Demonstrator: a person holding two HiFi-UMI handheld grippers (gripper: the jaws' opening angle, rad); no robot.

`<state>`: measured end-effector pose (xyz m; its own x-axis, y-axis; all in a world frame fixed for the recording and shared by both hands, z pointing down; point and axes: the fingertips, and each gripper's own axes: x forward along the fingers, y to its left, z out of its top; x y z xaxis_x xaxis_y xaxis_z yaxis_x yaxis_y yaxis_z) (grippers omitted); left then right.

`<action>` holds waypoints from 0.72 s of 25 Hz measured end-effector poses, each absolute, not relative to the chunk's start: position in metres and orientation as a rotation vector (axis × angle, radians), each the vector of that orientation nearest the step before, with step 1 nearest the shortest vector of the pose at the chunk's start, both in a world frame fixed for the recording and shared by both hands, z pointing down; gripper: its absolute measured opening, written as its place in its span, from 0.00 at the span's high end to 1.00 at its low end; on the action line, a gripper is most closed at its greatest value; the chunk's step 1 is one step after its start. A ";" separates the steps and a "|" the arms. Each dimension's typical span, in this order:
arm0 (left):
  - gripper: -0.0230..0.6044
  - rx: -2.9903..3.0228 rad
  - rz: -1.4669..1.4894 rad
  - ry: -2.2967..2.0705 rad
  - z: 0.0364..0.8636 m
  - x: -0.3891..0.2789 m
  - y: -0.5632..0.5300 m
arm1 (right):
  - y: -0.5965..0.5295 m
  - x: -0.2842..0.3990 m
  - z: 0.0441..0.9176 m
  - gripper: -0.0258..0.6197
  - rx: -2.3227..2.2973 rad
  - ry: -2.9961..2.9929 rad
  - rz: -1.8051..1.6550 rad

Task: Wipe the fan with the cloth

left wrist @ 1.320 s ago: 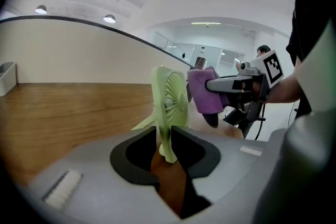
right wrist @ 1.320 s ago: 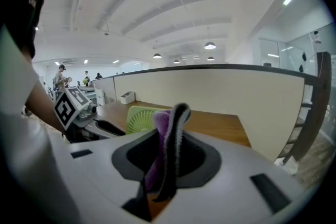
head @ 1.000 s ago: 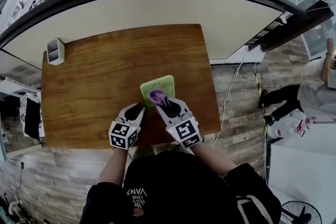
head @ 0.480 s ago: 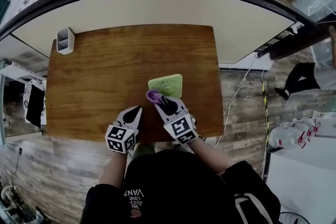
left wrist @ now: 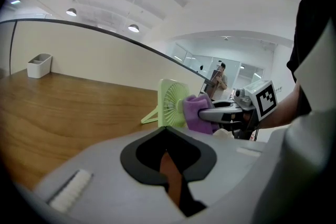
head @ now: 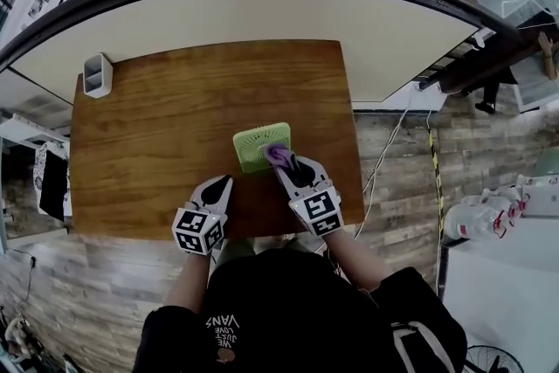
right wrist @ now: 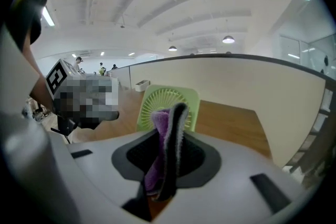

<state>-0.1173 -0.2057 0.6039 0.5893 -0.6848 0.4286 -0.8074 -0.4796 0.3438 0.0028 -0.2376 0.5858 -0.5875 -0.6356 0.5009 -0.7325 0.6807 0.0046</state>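
Purple soft cloth (right wrist: 161, 136), bunched into a fold, is pinched between the jaws of the right gripper (head: 283, 162). The jaws are clamped on it and a wad sticks out past the tips. The small light-green square plastic desk fan (head: 261, 147) stands near the front edge of the brown wooden table (head: 166, 118), propped on a thin rear stand with its grille facing the person. In the left gripper view the cloth wad looks pressed on the right part of the grille.

The left gripper (head: 224, 182) has its jaws closed with nothing between them. It sits low over the table, left of the fan and apart from it. A white rectangular holder (head: 94, 76) is at the far left corner, well apart.

Handling, as a judgement:
- **Cloth:** limp and light, and will fold and drag, so it needs a firm pinch on a thick bunch, as it has now.
- **Fan:** probably light and hollow, and likely to slide or tip back on its stand when pushed.
- **Grille:** the ribs look thin, so keep pressure light.
- **Where to brace:** the solid outer frame, at the top or side edge, and never the grille or the stand.
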 end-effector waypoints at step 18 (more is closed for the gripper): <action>0.95 2.288 0.303 -1.221 0.599 -0.126 -0.193 | -0.228 0.015 0.592 0.82 1.126 -2.389 0.391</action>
